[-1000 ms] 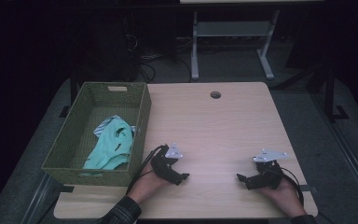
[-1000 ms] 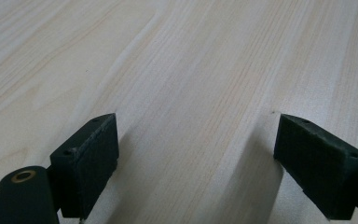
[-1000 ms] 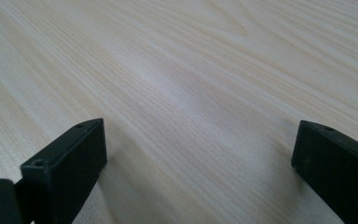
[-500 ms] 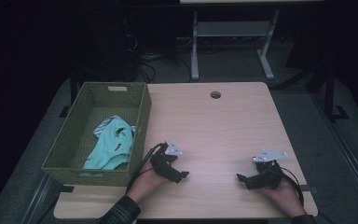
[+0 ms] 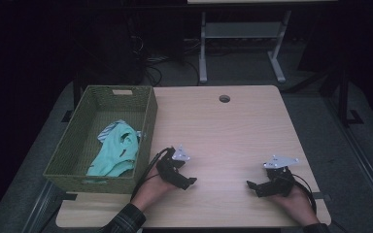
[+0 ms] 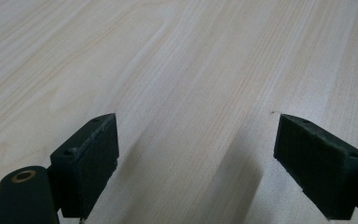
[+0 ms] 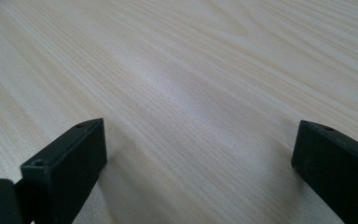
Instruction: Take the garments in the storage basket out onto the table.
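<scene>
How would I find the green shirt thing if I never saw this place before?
Start at the light wooden table and look to its left edge, where a green woven rectangular basket sits. Inside it lies a crumpled mint-green cloth. It is the one soft, pale thing there; the two black grippers rest on bare wood.

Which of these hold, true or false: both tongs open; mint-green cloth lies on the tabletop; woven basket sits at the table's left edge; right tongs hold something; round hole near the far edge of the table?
1. Both tongs are open. True: the left tongs and the right tongs have their jaws wide apart over bare wood.
2. The mint-green cloth lies on the tabletop. False: it lies inside the olive-green woven basket.
3. The basket sits at the left edge of the light wooden table. True.
4. The right tongs hold something. False: nothing is between the jaws.
5. A round hole is near the table's far edge. True.
</scene>
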Demonstrator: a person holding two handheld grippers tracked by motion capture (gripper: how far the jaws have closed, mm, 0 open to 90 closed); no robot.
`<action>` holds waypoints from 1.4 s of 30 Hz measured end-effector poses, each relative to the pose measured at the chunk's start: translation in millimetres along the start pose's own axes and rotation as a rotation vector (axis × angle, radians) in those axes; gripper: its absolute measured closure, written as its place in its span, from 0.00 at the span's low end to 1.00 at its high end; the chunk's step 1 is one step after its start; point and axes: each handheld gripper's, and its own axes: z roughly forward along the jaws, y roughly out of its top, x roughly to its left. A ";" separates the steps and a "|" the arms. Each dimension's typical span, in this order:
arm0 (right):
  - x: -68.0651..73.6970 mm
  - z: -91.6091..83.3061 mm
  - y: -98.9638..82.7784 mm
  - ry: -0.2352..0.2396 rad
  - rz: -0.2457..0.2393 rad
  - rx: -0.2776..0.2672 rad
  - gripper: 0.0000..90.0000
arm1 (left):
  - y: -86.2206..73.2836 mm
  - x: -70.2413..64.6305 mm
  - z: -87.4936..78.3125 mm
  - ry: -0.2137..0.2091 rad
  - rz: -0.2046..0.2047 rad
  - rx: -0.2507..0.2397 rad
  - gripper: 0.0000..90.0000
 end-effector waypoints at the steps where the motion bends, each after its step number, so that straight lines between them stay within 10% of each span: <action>1: 0.0 0.0 0.0 0.000 0.000 0.000 0.03 | 0.7 0.0 -0.4 0.003 -0.009 -0.005 0.15; 42: 0.1 0.0 0.0 0.000 0.001 0.000 0.03 | 17.2 2.4 -19.4 0.019 -0.006 -0.003 0.15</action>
